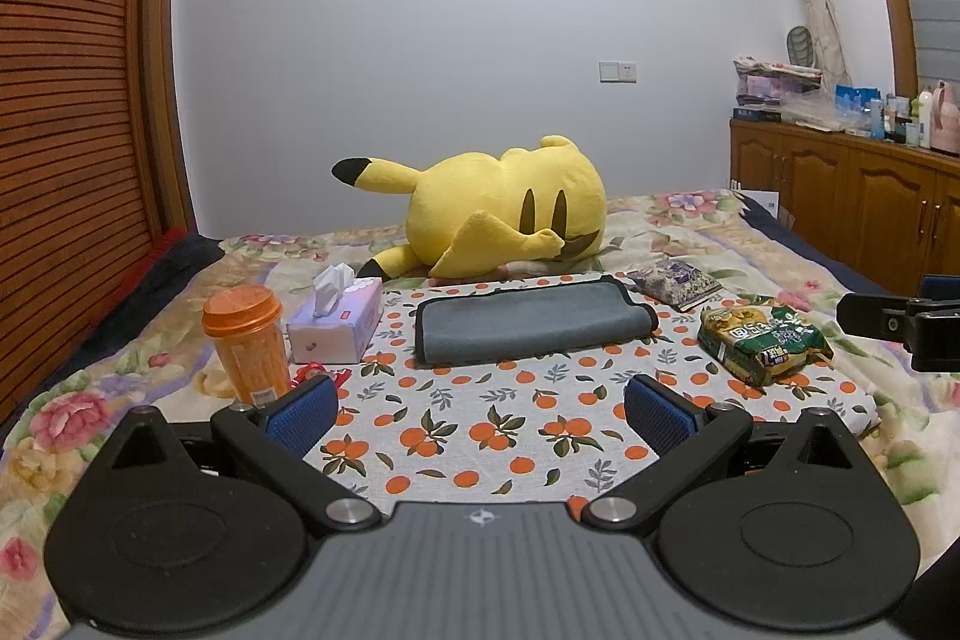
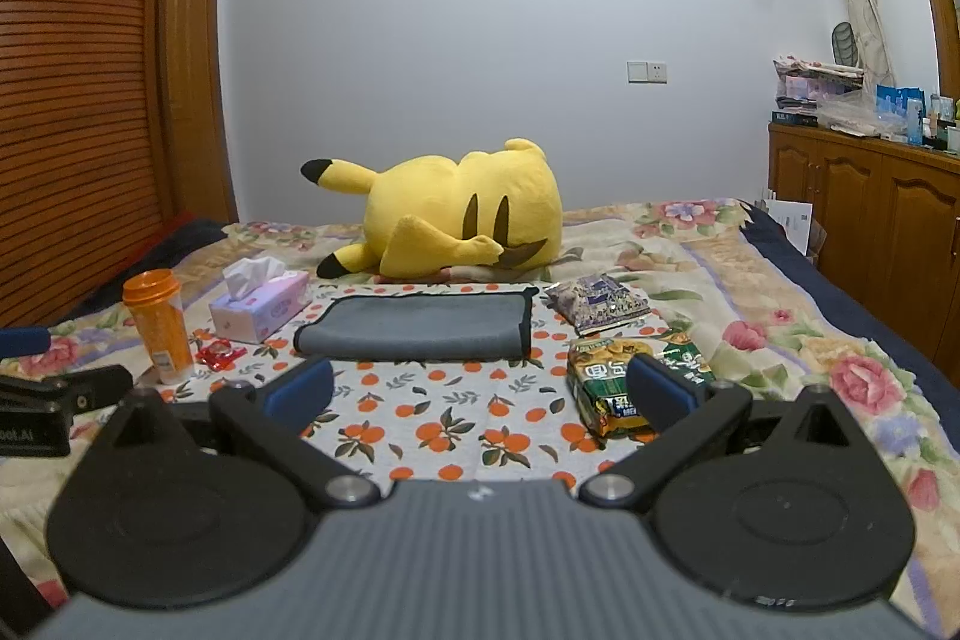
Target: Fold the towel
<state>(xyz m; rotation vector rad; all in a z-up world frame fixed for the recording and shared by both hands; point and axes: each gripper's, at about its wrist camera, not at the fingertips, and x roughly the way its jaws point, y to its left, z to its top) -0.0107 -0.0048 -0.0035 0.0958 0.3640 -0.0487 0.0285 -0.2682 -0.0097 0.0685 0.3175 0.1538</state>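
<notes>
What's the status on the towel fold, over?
Left gripper and right gripper open, empty, short of the cloth. Grey towel lies folded on the orange-print cloth. Tissue box and green snack bag flank it.

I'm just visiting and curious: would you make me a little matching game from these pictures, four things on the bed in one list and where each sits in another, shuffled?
Things:
1. grey folded towel with black trim
2. orange plastic cup with lid
3. yellow plush toy
4. green snack packet

Places:
A. lying on its side behind the towel
B. upright at the far left, beside the tissue box
C. right of the towel, near edge of the orange-print cloth
D. middle of the orange-print cloth

Pairs: 1-D, 2-B, 3-A, 4-C
</notes>
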